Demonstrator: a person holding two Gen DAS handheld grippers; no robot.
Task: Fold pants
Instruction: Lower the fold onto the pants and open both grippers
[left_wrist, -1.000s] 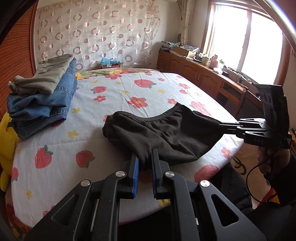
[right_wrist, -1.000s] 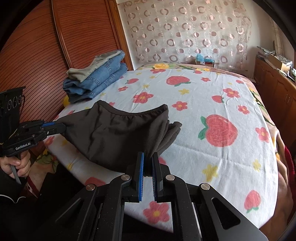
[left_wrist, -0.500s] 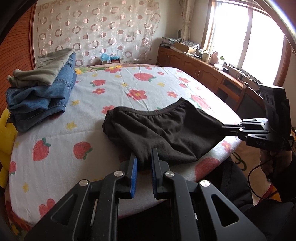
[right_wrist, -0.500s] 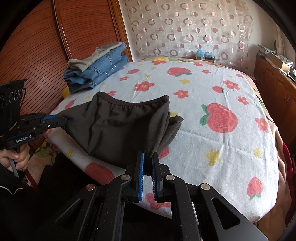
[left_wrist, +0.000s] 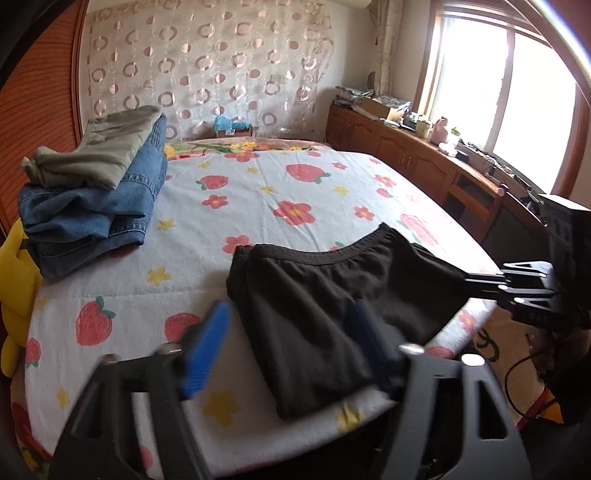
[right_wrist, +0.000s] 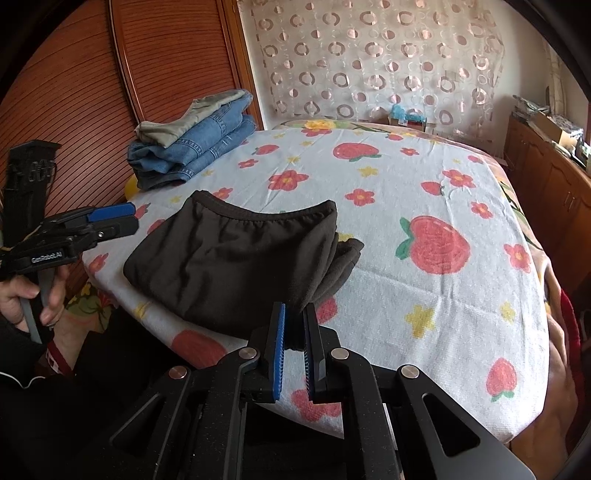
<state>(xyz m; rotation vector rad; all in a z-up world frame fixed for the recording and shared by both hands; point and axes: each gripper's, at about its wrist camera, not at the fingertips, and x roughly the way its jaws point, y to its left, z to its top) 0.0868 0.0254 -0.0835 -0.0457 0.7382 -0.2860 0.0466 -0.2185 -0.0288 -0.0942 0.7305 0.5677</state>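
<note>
My left tongs (left_wrist: 291, 347) have just sprung apart to drop the folded black pants (right_wrist: 236, 254) at the bed's (right_wrist: 424, 184) near edge, while my right tongs (right_wrist: 294, 347) pinch their corner so the fold holds.

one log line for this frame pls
task: fold pants | left gripper: just opened, off the black pants | right gripper: shut on pants edge | pants: lying on bed

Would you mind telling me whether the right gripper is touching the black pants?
Touching. The right wrist view shows the right gripper with its jaws closed on a corner of the black pants, the dark cloth pinched between its blue pads.
</note>
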